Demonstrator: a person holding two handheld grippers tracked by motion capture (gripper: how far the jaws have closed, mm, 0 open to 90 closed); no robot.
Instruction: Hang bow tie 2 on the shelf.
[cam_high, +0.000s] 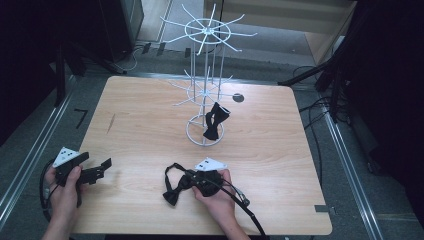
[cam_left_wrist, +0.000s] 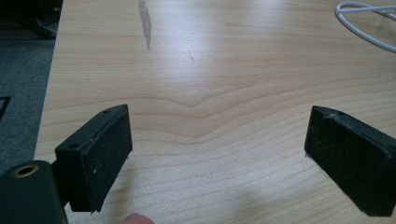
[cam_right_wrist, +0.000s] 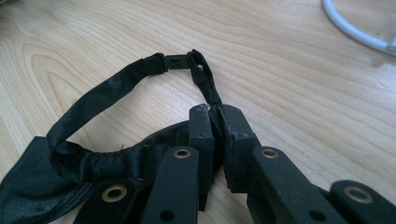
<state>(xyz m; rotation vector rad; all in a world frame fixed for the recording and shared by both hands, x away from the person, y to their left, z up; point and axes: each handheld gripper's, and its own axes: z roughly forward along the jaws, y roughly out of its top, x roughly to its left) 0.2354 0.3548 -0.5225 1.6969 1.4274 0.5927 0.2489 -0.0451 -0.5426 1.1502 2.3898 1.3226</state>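
Light wooden table (cam_high: 280, 150) with rounded corners, grain running crosswise. White wire rack (cam_high: 205, 131) standing on its ring base near the middle. Just behind and right of the rack, a small dark round spot (cam_high: 238, 97) in the top. Well left of the rack, a thin grey streak (cam_high: 110, 123). In front of the rack, near the front edge, a black bow tie (cam_high: 176, 192) with its strap looped.

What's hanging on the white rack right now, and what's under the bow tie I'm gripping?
One black bow tie hangs on the white rack. The bow tie on the table lies on bare wooden table, its strap pinched in the right gripper. That gripper covers part of it.
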